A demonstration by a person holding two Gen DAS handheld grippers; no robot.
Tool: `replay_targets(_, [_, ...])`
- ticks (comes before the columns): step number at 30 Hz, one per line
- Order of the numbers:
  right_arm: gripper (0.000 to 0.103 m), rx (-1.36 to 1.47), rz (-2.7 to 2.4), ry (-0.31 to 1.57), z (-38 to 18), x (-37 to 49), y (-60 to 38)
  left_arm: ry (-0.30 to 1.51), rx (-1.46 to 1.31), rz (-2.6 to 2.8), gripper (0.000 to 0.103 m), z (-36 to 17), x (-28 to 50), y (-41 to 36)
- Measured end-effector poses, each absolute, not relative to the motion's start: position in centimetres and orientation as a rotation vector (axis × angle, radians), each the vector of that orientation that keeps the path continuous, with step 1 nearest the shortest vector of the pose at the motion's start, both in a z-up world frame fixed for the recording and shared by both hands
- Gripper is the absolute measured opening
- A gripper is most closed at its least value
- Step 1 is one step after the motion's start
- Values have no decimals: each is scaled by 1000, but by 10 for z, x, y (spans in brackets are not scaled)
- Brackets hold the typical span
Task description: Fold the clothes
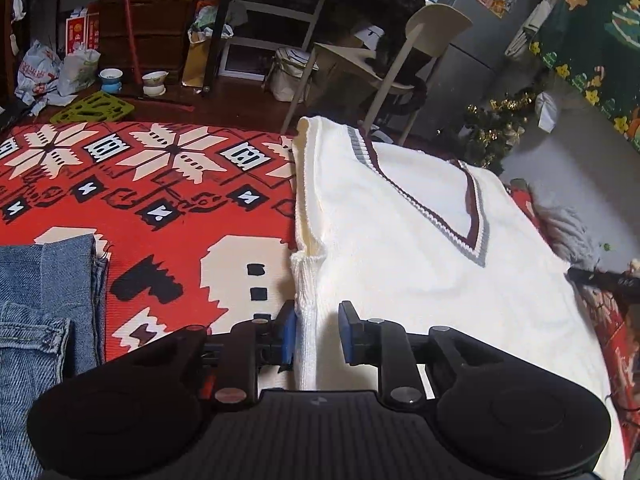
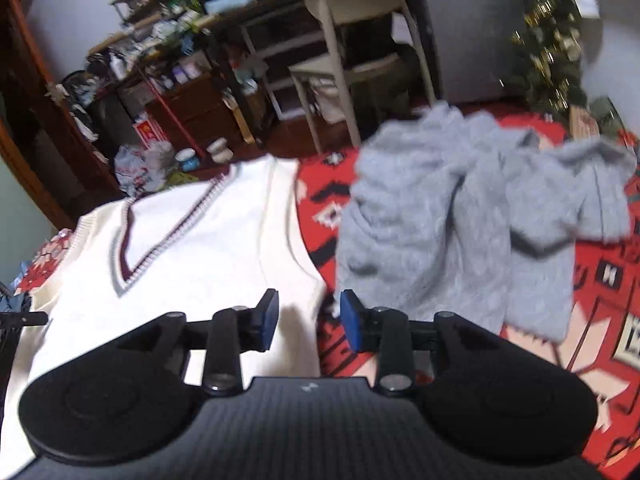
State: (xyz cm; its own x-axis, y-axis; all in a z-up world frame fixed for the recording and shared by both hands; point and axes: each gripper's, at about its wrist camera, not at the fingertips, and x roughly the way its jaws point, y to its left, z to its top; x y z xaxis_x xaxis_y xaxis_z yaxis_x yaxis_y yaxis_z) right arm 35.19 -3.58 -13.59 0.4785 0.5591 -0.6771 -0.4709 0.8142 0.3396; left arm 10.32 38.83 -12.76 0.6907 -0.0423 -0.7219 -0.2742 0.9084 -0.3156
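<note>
Vest [image 1: 420, 240], white knit with a maroon and grey V-neck trim, lies spread flat and face up on the red patterned blanket [image 1: 160, 208], and both tools stand at its two side edges. Left gripper [image 1: 318, 334] has its blue pads spread apart, and the ribbed armhole edge of the vest runs up between them, close against the left pad; nothing is pinched. Right gripper [image 2: 308, 322] is likewise spread, straddling the opposite side edge, with the white knit under its left pad and the blanket under its right one.

To do a side fold well, each gripper should probably close on the edge at matching heights, taking both knit layers, so the panel turns over along a straight line rather than dragging or skewing. The knit looks soft and stretchy, so a light lift seems wiser than a pull. The right wrist view is blurred, so whether that gripper touches the cloth I cannot tell.

Further out, folded denim jeans [image 1: 44, 312] lie on the blanket well to the left of the vest, and a rumpled grey sweater [image 2: 480, 216] lies just beside its right edge. A pale chair [image 1: 400, 52] stands beyond.
</note>
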Motion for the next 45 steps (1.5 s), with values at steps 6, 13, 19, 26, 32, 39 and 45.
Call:
replay_targets(6, [6, -16, 590, 820, -136, 342, -18, 795, -393, 166, 6, -129, 107, 392])
replay_targets(13, [9, -9, 554, 820, -137, 346, -18, 780, -369, 199, 13, -128, 106, 391])
replay_targets(19, [42, -52, 551, 761, -118, 321, -26, 790, -291, 236, 54, -111, 101, 383])
replay_targets(26, [56, -205, 624, 749, -100, 260, -22, 751, -199, 226, 60, -71, 83, 345])
replay_targets(32, [72, -267, 680, 749, -86, 208, -20, 795, -172, 173, 62, -70, 72, 297])
replay_targets(39, [76, -286, 704, 776, -85, 172, -9, 821, -174, 146, 63, -93, 68, 260])
replay_targets(45, [75, -293, 719, 825, -100, 163, 7, 842, -183, 130, 63, -112, 66, 237])
